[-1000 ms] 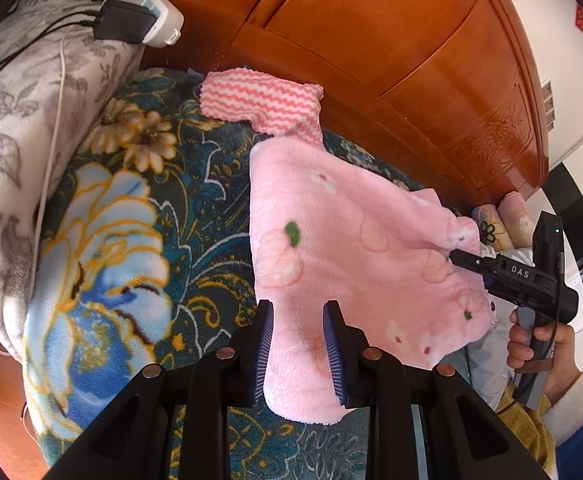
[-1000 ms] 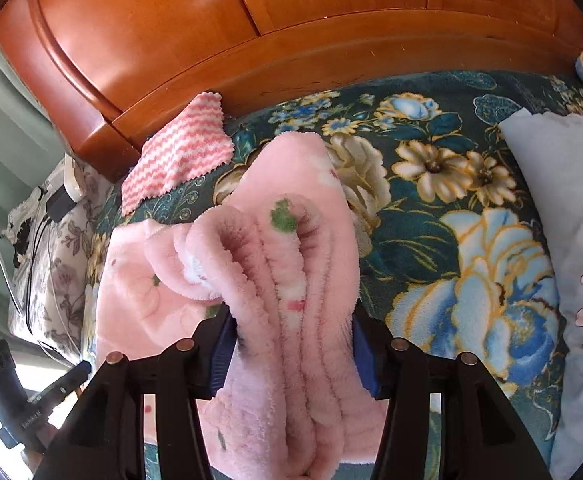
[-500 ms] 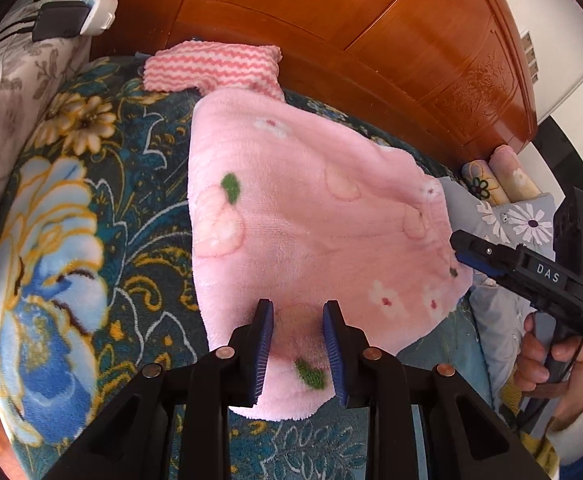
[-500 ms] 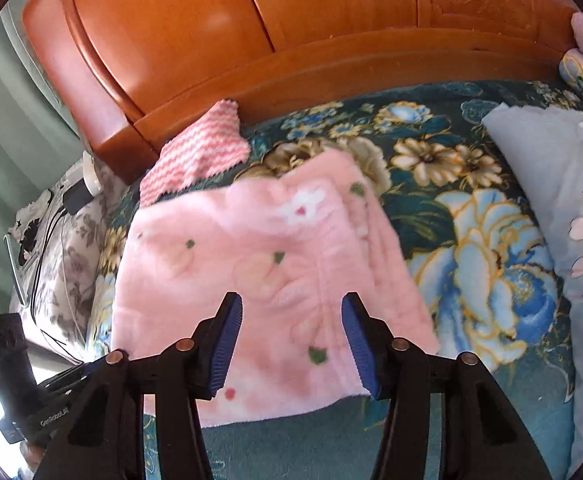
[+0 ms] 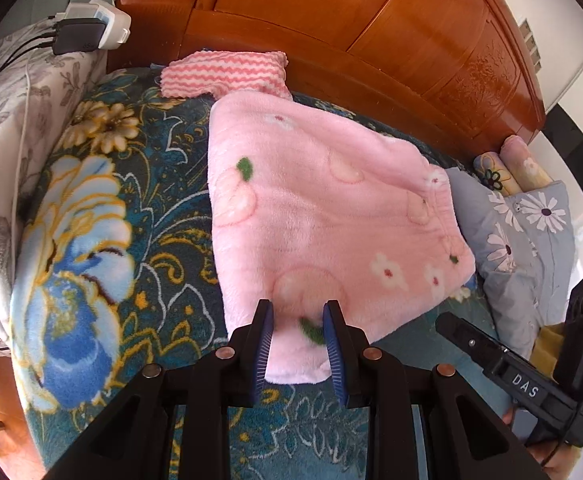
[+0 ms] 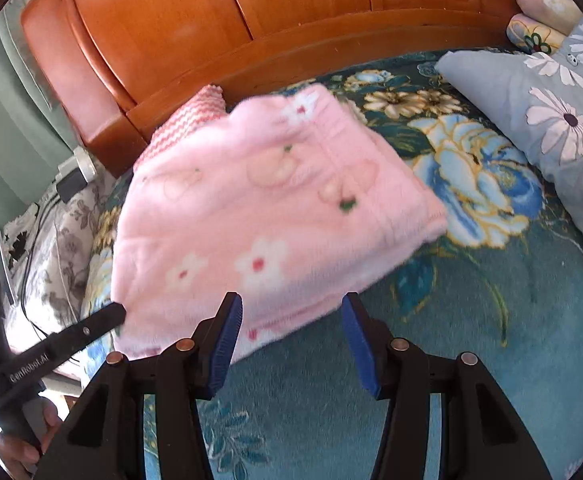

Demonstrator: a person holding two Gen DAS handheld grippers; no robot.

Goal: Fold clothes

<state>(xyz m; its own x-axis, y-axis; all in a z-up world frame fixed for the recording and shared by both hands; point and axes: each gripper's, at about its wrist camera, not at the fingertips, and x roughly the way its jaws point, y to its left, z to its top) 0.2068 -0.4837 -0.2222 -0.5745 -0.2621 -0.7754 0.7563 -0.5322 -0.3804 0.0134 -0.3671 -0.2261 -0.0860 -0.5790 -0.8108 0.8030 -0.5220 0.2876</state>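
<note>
The pink fleece garment (image 5: 323, 220) lies folded and flat on the bed's floral blanket (image 5: 83, 240), with its far edge near the wooden headboard (image 5: 371, 32).

Left hand-held gripper (image 5: 298, 344): the jaws stand narrow, with the near hem of the pink fleece garment between the blue pads (image 5: 265, 348). Whether the pads press the fabric cannot be told. In the right wrist view this unit (image 6: 91, 326) appears at 8 o'clock of the garment (image 6: 267, 216), with its tip at the garment's edge.

Right hand-held gripper (image 6: 291, 344): the jaws stand wide and hold nothing. The gripper is positioned over the near edge of the garment. In the left wrist view it (image 5: 471, 340) sits at 4 o'clock of the garment, apart from it.

A pink zigzag cloth (image 5: 227, 74) lies at 11 o'clock of the garment, touching its far corner. A grey flowered pillow (image 5: 527, 236) lies at 3 o'clock.
</note>
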